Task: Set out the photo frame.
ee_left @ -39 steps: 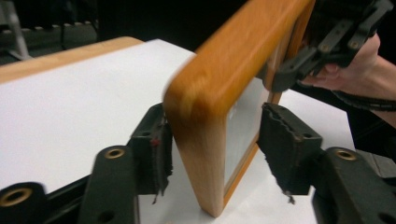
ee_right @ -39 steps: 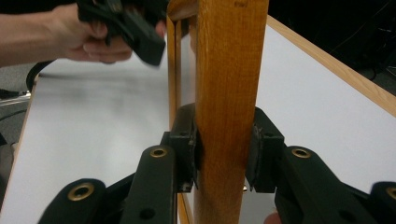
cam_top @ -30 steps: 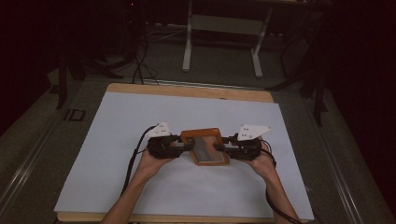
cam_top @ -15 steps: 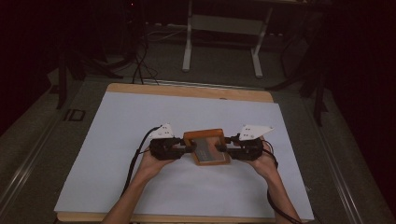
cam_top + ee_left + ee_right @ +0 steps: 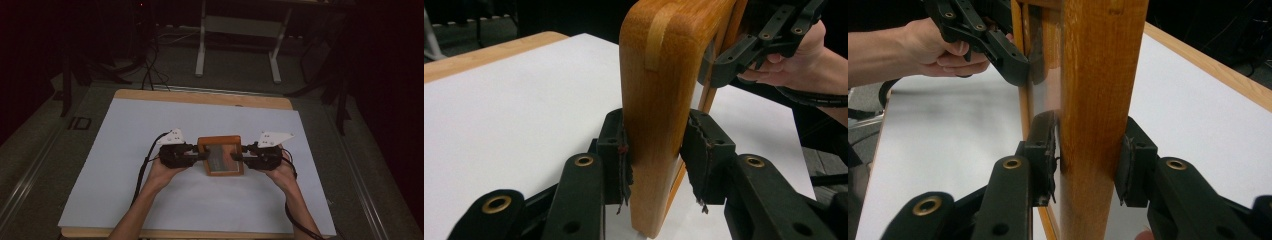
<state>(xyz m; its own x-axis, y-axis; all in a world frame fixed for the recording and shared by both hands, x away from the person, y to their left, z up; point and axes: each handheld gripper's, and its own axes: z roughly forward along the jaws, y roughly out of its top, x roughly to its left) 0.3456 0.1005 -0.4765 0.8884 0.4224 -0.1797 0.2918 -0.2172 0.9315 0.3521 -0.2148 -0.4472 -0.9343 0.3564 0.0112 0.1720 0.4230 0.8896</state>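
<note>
A small wooden picture frame point(image 5: 220, 155) with a glazed front is held between both grippers over the middle of the white sheet. My left gripper point(image 5: 202, 156) grips its left rail. In the left gripper view the jaws point(image 5: 656, 150) have just been closing and now press both pads on the wooden rail point(image 5: 659, 75). My right gripper point(image 5: 241, 156) grips the opposite rail. Its pads clamp the wood point(image 5: 1098, 65) on both faces in the right gripper view point(image 5: 1088, 150). Whether the frame touches the sheet I cannot tell.
A white sheet point(image 5: 150, 130) covers a wooden tabletop whose far edge point(image 5: 200, 96) is bare. Cables trail from both grippers toward the person. Beyond the table stand metal legs point(image 5: 201, 45) and loose cables on a dark floor.
The left gripper has edged slightly toward the frame and its jaws have closed on the rail. The frame and the right gripper have stayed in place.
</note>
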